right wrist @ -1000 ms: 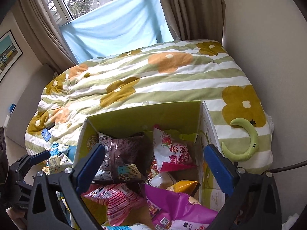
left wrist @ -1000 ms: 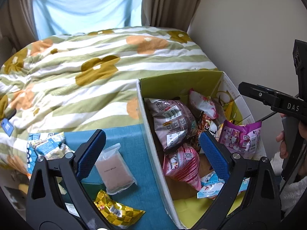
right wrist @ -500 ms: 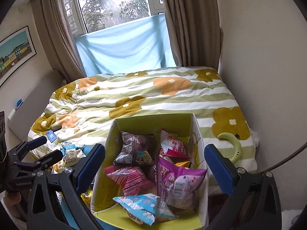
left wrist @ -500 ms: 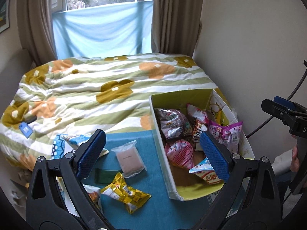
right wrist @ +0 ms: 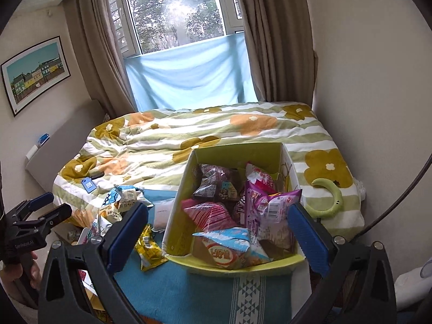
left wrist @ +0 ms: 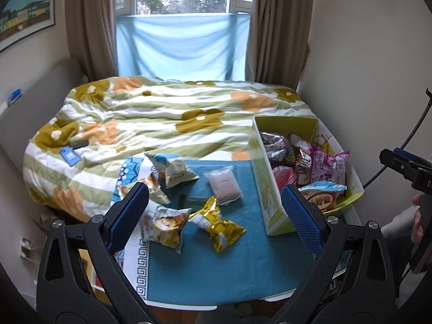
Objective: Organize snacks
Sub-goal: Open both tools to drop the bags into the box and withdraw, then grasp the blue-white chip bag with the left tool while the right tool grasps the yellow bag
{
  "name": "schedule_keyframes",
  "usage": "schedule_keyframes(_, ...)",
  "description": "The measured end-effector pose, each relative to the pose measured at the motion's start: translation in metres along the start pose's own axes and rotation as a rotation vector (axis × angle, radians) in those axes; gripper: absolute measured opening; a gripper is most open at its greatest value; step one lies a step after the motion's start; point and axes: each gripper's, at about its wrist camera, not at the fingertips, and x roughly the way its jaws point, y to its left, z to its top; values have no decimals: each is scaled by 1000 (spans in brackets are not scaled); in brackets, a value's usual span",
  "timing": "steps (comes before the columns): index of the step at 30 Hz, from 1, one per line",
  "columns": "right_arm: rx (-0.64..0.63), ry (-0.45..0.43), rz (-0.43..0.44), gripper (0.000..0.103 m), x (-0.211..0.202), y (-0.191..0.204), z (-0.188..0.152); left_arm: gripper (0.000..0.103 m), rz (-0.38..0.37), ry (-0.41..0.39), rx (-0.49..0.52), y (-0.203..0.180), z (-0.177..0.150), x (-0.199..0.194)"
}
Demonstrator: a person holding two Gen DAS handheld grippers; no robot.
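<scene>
Yellow-green box [left wrist: 266, 186] at 3 o'clock, already part-filled. You pulled both grippers back and up since a second ago: left gripper [left wrist: 214, 212] and right gripper [right wrist: 218, 239] wide apart, empty. Gold packet [left wrist: 217, 222] with other loose snacks on teal mat [left wrist: 205, 267], 12 o'clock of left gripper; sorting unfinished.

I see: right gripper [right wrist: 216, 232] spread wide, empty; yellow-green box [right wrist: 178, 216] holding snack packets; gold packet [right wrist: 149, 251] beside it.

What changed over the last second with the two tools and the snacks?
Both tools pulled up and back from the yellow box, so the whole bed shows. The left tool and right tool stayed open and empty. The gold packet and other loose snacks stayed on the blue cloth.
</scene>
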Motion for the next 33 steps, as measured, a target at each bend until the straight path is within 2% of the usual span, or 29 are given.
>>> schedule_keyframes(8,-35,31,89,103,7,50,-28,98,13,59,-99,69,-38,-2)
schedule_keyframes(13,-45,68,164,103,33,92,-48,98,10,114,-81,105,-44,23)
schedule_keyframes(17,-55,92,206,103,62,128,-61,98,-38,169,-61,124,-48,58)
schedule_keyframes(21,-82,120,196,103,98,154,-73,98,-102,236,2,127,-62,99)
schedule_keyframes(27,-137,198,154,103,153,175,-100,98,-125,304,97,118,-88,153)
schedule_keyframes(33,-252,253,104,103,191,179,-128,98,-131,353,113,109,-101,197)
